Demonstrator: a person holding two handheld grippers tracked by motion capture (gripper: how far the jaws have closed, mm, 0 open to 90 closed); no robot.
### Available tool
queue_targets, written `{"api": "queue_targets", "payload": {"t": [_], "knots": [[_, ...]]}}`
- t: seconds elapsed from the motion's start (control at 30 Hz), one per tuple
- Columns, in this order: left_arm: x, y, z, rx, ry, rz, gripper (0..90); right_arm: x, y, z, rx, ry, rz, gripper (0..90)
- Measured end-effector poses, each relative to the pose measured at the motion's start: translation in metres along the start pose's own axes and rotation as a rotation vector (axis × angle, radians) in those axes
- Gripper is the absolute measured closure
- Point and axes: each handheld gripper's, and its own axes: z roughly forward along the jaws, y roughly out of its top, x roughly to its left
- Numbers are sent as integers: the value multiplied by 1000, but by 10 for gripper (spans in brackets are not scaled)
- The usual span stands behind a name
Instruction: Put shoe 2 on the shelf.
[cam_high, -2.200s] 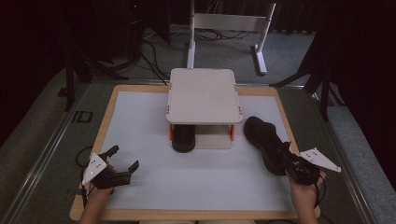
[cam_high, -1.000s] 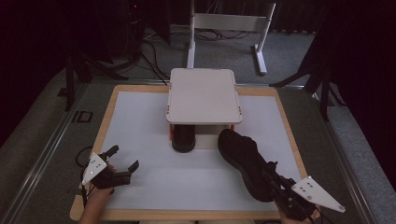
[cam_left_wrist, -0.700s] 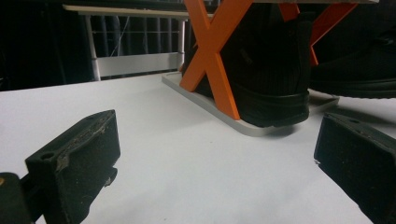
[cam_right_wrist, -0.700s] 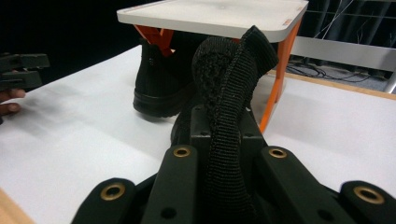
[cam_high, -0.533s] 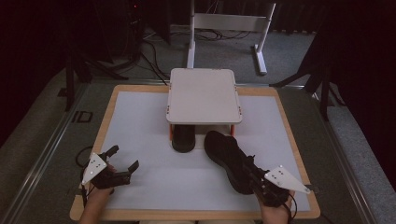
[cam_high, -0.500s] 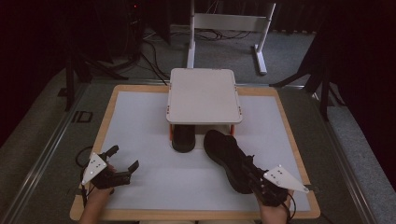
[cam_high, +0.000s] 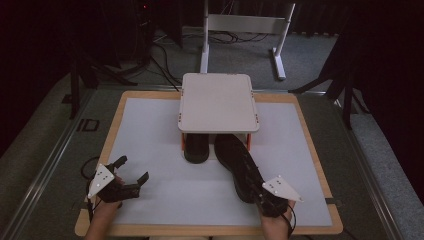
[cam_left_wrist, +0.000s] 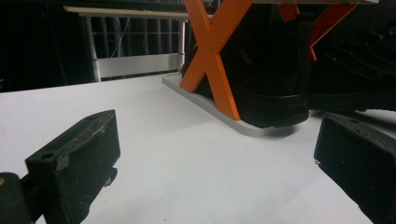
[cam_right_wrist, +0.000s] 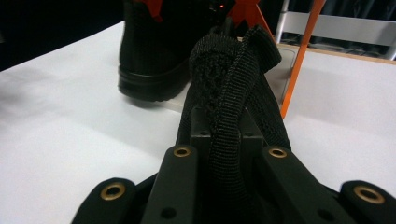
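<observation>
A small rack (cam_high: 218, 102) with a white top and orange legs (cam_left_wrist: 210, 51) stands at the middle of the white mat (cam_high: 150, 130). One black shoe (cam_high: 196, 147) sits under its left half, heel toward me (cam_left_wrist: 271, 84). My right gripper (cam_high: 265, 200) is shut on the heel collar and pull loop (cam_right_wrist: 229, 93) of a second black shoe (cam_high: 240, 167). That shoe's toe reaches the rack's front edge, beside the first shoe (cam_right_wrist: 154, 51). At the mat's front left, my left gripper (cam_high: 134, 168) rests open with nothing between its jaws (cam_left_wrist: 215, 158).
The table's wooden rim (cam_high: 320, 150) frames the mat. A white metal stand (cam_high: 245, 25) and cables lie on the floor beyond the table. Bare mat stretches left of the rack and between the two grippers.
My right gripper has carried the second shoe from the rack's right side leftward and lower, and its toe now sits at the rack's front. The left gripper has stayed still.
</observation>
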Motion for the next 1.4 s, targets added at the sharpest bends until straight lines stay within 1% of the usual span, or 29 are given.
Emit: {"api": "queue_targets", "payload": {"t": [0.03, 0.13, 0.17, 0.2, 0.23, 0.27, 0.3, 0.33, 0.37, 0.4, 0.47, 0.6, 0.63, 0.67, 0.7, 0.87, 0.93, 0.97, 1.17, 1.23, 1.3, 1.33, 1.4], "knots": [[0, 0, 0, 0, -1, 0, 8, 0, -1, 3, 8, 0, 1, 822], [0, 0, 0, 2, -1, 1, 8, 1, -1, 12, 1, -12, 1, 821], [0, 0, 0, 2, -1, 1, 8, 1, -1, 12, 1, -12, 1, 821], [0, 0, 0, 4, 0, 1, 8, 1, 0, 15, -7, -23, 19, 820], [0, 0, 0, 1, 1, 1, 8, 3, 2, 25, -20, -40, 44, 820], [0, 0, 0, -1, 0, 2, 8, 4, 2, 29, -19, -50, 32, 820], [0, 0, 0, -1, 0, 2, 7, 4, 2, 29, -19, -50, 32, 820], [0, 0, 0, -3, 0, 3, 7, 6, 2, 33, -14, -54, 26, 820], [0, 0, 0, -3, -1, 3, 8, 9, 0, 40, -14, -72, 16, 820], [0, 0, 0, -3, -1, 3, 8, 9, 0, 40, -14, -72, 16, 820], [0, 0, 0, 0, -2, 1, 8, 10, 0, 48, -16, -85, 23, 819], [0, 0, 0, -2, 0, 4, 7, 12, 2, 54, -17, -93, 27, 818], [0, 0, 0, -3, 0, 4, 8, 12, 3, 58, -17, -97, 35, 819], [0, 0, 0, -2, 0, 4, 8, 12, 4, 63, -17, -98, 53, 818], [0, 0, 0, -2, 0, 3, 8, 12, 4, 63, -17, -98, 53, 818], [0, 0, 0, 0, -2, -1, 7, 11, 9, 75, -21, -112, 94, 816], [0, 0, 0, -1, -2, 0, 8, 11, 10, 78, -17, -117, 99, 813], [0, 0, 0, -3, -1, 1, 8, 8, 12, 87, -17, -128, 124, 811], [0, 0, 0, 0, -2, -1, 8, 4, 18, 101, -13, -147, 163, 802], [0, 0, 0, -2, -2, 0, 8, 6, 19, 107, -15, -161, 152, 803], [0, 0, 0, -4, -1, -1, 7, 5, 20, 112, -19, -166, 154, 803], [0, 0, 0, -4, -1, -1, 8, 5, 20, 115, -21, -175, 141, 803], [0, 0, 0, -2, -2, -1, 8, 3, 19, 121, -17, -178, 144, 802]]}}
